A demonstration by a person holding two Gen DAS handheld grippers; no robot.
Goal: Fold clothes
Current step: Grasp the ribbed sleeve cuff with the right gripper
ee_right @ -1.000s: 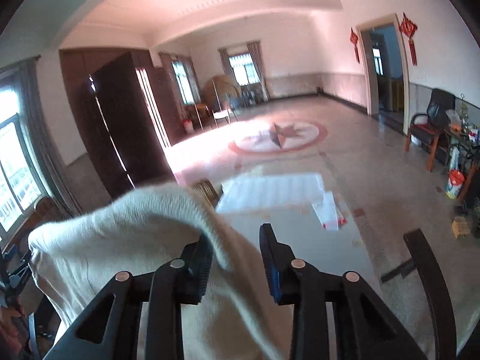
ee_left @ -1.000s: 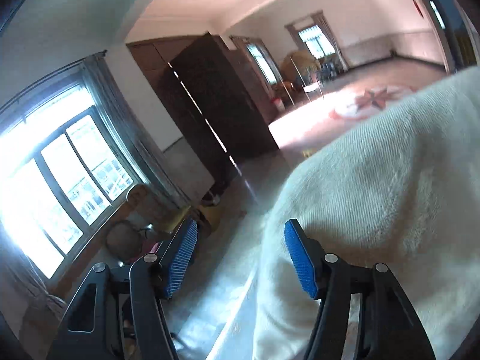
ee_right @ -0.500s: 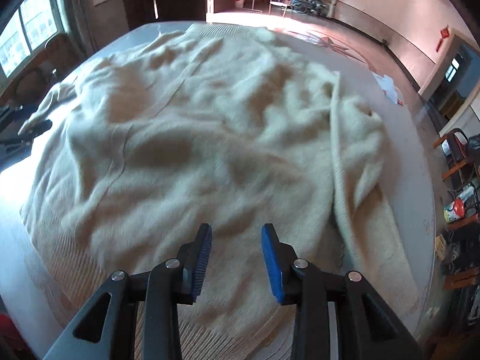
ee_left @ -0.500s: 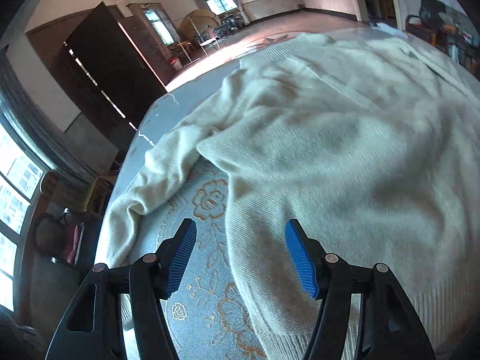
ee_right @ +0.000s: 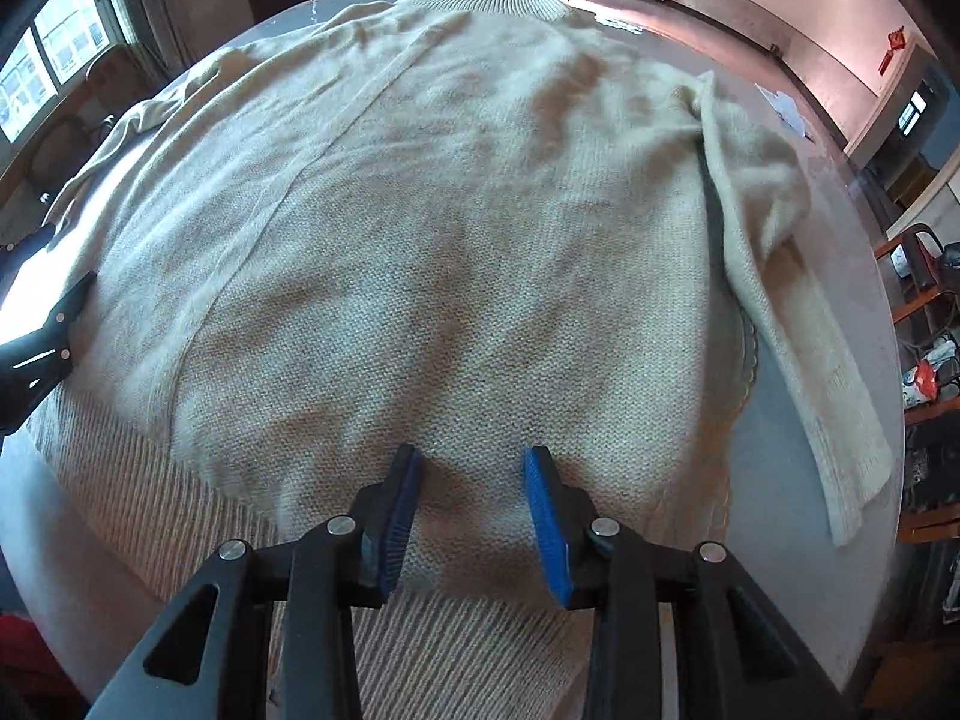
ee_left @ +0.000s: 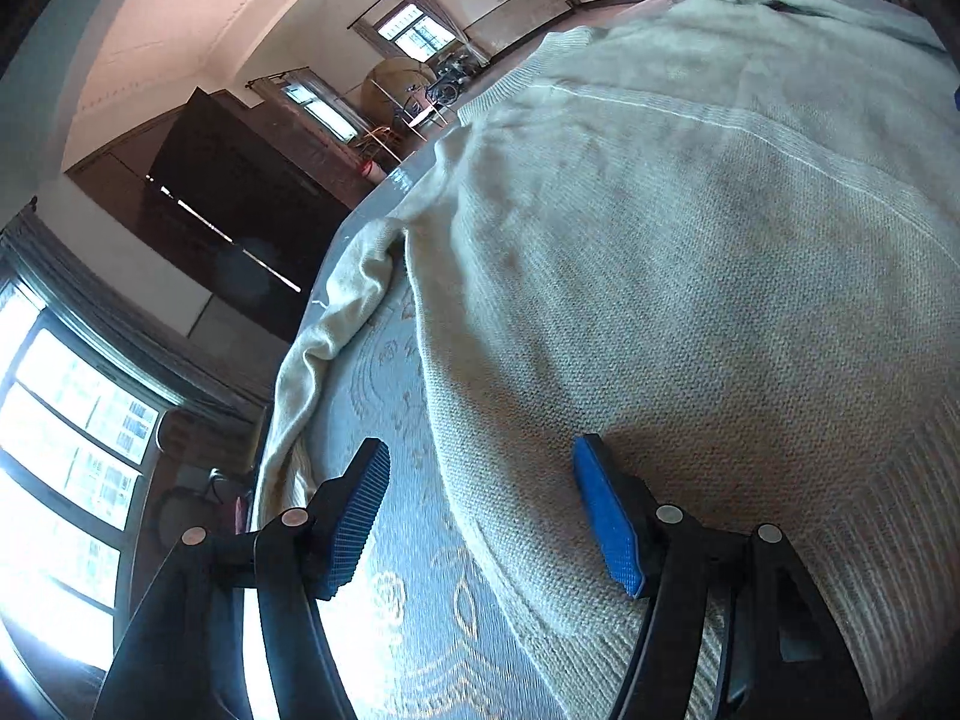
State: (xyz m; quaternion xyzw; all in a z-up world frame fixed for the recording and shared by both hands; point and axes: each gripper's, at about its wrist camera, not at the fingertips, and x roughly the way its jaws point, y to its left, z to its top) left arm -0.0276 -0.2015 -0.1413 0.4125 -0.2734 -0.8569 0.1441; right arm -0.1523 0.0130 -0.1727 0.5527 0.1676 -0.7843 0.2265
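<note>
Sweater [ee_right: 456,228] beneath right hand-held gripper [ee_right: 474,516]

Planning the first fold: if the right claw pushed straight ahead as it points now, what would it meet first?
Most likely the cream sweater itself. The open right claw points across its body toward the ribbed collar, low over the knit just beyond the hem; height above the fabric is unclear.

A cream knitted sweater [ee_left: 690,276] is seen spread flat over the bench [ee_left: 396,540], which is covered by a grey floral-patterned cloth. The left tool [ee_left: 480,519] is held open at 6 o'clock, its right pad [ee_left: 603,519] over the sweater's side edge, its left pad over bare cloth. One sleeve [ee_left: 327,342] is draped along the bench edge toward 9 o'clock. A dark wardrobe [ee_left: 228,204] is seen at 10 o'clock.
</note>
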